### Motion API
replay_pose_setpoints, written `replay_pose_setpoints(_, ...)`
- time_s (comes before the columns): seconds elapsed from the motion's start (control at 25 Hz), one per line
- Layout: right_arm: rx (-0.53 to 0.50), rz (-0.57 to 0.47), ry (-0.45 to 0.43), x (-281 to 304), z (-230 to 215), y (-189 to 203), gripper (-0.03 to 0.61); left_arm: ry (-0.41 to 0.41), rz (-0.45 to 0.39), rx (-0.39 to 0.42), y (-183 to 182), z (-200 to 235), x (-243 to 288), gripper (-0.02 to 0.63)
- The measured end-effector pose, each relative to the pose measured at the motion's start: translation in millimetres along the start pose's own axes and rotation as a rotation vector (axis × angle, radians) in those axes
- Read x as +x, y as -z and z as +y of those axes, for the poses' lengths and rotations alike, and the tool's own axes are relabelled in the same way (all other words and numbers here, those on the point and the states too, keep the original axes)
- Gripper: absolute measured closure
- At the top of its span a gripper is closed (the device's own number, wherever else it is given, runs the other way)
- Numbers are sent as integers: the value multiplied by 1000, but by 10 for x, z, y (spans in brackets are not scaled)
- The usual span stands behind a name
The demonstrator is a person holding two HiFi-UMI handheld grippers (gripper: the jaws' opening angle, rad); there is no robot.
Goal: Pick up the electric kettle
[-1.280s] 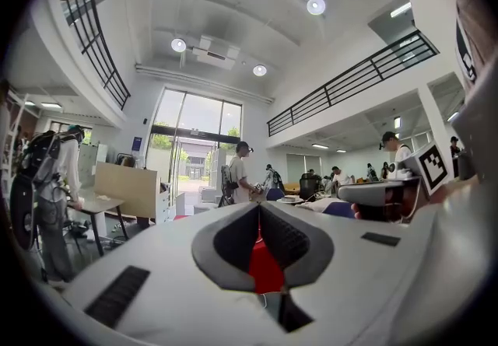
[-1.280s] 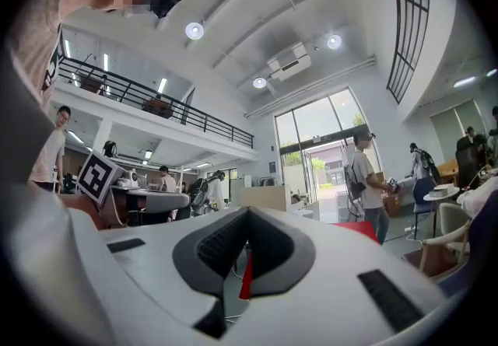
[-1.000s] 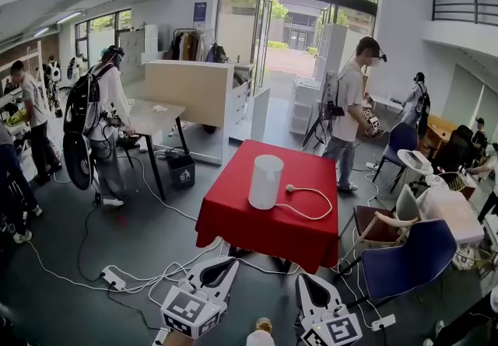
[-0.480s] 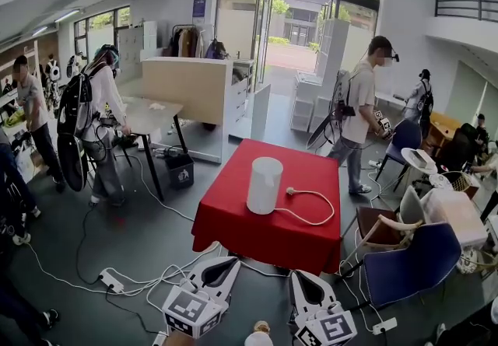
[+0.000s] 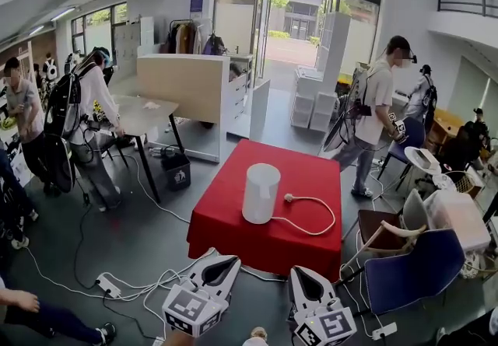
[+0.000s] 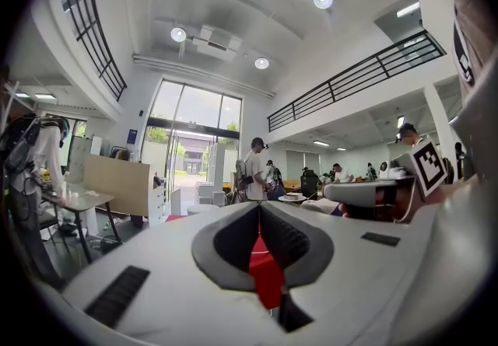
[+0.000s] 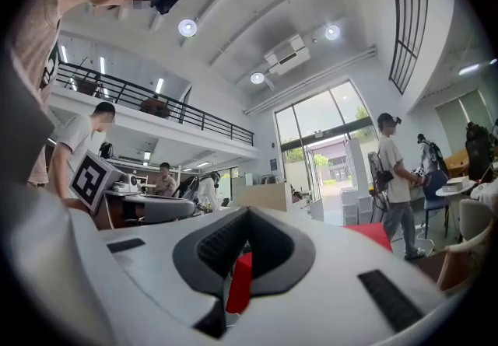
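Observation:
The electric kettle [image 5: 261,193] is a plain white cylinder standing upright near the middle of a table with a red cloth [image 5: 226,235]. Its white cord [image 5: 315,220] loops on the cloth to its right. In the head view both grippers are low at the bottom edge, short of the table's near side. My left gripper [image 5: 224,265] is shut and empty, and so is my right gripper [image 5: 305,278]. In the left gripper view the closed left gripper [image 6: 259,206] shows only red cloth through its slit. The right gripper [image 7: 247,212] looks the same in its own view.
Cables and a power strip [image 5: 107,287] lie on the floor left of the table. A blue chair [image 5: 408,267] and a wooden chair [image 5: 381,229] stand to its right. A person [image 5: 375,111] walks beyond the table; another with a backpack [image 5: 84,123] stands at a desk [image 5: 148,115].
Both grippers and the view have advanced toward the red table, which now sits nearer. The person beyond the table has stepped to the right. Both grippers stay shut.

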State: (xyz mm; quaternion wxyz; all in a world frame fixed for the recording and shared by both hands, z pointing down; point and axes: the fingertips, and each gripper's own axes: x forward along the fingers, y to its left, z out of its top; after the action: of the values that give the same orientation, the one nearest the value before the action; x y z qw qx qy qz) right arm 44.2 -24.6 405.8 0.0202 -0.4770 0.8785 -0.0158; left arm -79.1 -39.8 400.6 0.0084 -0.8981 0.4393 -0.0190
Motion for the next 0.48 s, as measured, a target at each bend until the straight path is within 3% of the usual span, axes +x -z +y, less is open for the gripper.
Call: replay_pose_setpoints(0.48, -4, -2, -35, 544, -835, -166, 568, -10, -25, -17, -132, 203, 926, 627)
